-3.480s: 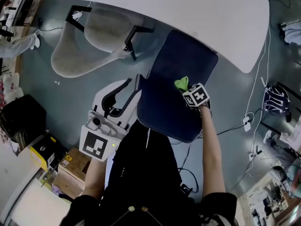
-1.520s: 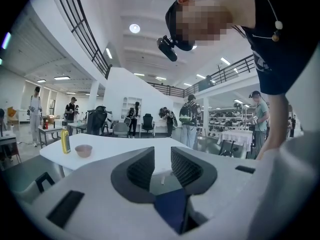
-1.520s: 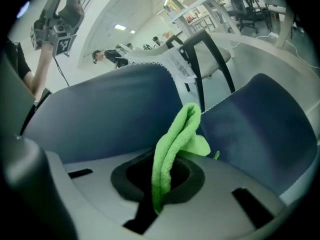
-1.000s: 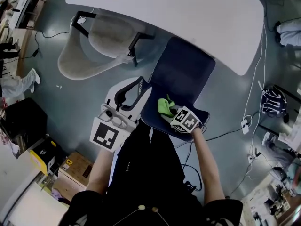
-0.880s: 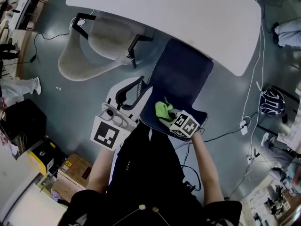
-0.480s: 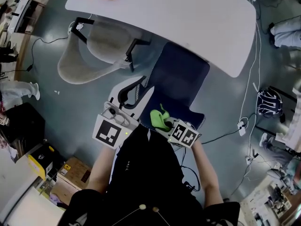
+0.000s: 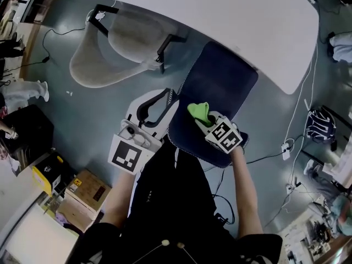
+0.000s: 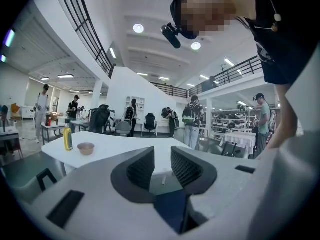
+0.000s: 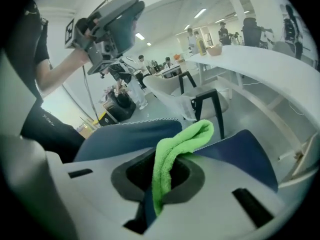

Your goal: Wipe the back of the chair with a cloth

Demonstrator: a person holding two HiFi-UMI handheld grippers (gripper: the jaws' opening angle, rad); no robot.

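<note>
Reversing off the near edge, the right claw (image 7: 205,122) is dragging its clenched green cloth (image 7: 199,111) across the navy chair (image 7: 223,78); the left claw (image 8: 162,169) is idling released.

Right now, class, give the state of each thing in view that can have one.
navy chair: upright, pushed up to the white table.
right tool: shut on the green cloth.
green cloth: pinched, lying against the chair's back.
left tool: jaws apart, nothing between them.
</note>
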